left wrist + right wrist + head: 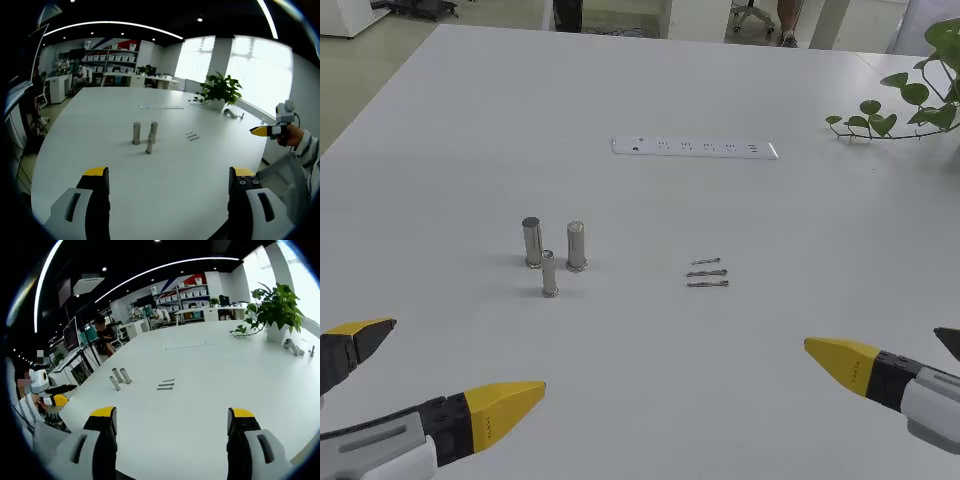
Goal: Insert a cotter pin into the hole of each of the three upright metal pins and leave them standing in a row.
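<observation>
L gripper (465,358) is wide open w/ nothing btwn its yellow-tipped jaws, held low over the white table (650,410) on my near left. R gripper (875,342) is open too and empty, jaws spread well apart in its own view. It sits about level w/ the L one, and the two are well apart.

Metal pins (576,246), 3 of them, stand upright ahead of the L gripper and a bit to its right. They're in a tight cluster, not a row: 2 side by side at the back, and a slimmer one just in front, nearer me.

Cotter pins (706,272), also 3, lie flat ahead of the R gripper and off to its left. They're roughly parallel, one behind the next, close together but well apart from the metal pins, and not yet in any of them.

Farther out, beyond both grippers, lies a white power strip (695,147). A leafy plant (920,95) sits far ahead on the R gripper's side.
</observation>
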The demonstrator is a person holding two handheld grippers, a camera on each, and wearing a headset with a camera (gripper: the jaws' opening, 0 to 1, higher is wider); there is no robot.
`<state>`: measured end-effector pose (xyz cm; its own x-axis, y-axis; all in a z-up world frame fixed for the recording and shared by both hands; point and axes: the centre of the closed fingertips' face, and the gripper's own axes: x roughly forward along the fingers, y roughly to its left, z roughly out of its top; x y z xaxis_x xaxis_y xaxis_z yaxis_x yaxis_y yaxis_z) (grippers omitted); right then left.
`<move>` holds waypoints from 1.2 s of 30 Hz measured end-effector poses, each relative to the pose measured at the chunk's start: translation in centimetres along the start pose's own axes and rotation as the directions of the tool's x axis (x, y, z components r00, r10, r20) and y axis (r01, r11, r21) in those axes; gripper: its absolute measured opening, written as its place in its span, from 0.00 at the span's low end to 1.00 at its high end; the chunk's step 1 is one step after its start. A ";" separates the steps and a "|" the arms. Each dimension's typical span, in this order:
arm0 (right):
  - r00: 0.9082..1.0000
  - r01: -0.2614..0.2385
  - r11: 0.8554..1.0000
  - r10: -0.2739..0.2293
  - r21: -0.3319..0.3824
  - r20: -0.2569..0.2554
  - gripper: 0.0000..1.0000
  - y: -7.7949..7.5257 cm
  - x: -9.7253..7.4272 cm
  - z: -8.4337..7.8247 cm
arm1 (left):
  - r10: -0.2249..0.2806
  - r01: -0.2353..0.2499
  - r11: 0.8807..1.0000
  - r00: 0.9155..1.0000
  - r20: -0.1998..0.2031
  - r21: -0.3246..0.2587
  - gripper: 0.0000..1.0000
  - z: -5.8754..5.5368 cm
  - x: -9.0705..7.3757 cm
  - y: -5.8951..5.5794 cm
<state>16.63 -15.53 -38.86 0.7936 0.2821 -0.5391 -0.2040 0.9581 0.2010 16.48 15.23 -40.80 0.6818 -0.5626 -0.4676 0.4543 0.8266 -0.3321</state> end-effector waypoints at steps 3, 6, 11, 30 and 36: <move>1.000 -0.002 1.000 0.002 0.005 0.003 0.89 0.1 0.1 0.0 | -0.006 0.006 1.000 1.000 -0.002 -0.002 0.99 0.0 -0.1 -0.2; 1.000 0.001 1.000 -0.001 -0.003 -0.013 0.89 0.2 0.2 -0.4 | -0.014 0.014 1.000 1.000 -0.003 -0.004 0.99 0.0 -0.1 -0.4; 0.999 -0.005 1.000 0.005 -0.004 -0.053 0.87 0.4 0.2 -1.1 | -0.010 0.009 1.000 0.999 -0.034 -0.019 0.99 -0.5 0.0 -0.4; 0.999 -0.040 0.998 0.041 -0.042 0.011 0.93 1.3 0.3 0.9 | -0.016 0.016 1.000 0.999 -0.036 -0.010 0.99 0.3 -0.4 -0.9; 0.999 -0.048 0.997 0.048 -0.068 0.012 0.95 1.4 0.3 1.2 | -0.017 0.016 1.000 0.999 -0.032 -0.024 0.99 0.7 -0.2 -0.9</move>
<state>17.27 -14.17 -37.73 0.7895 0.3276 -0.5190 -0.2802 0.9447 0.1701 16.29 14.59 -39.81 0.6552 -0.5766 -0.4881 0.4514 0.8169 -0.3590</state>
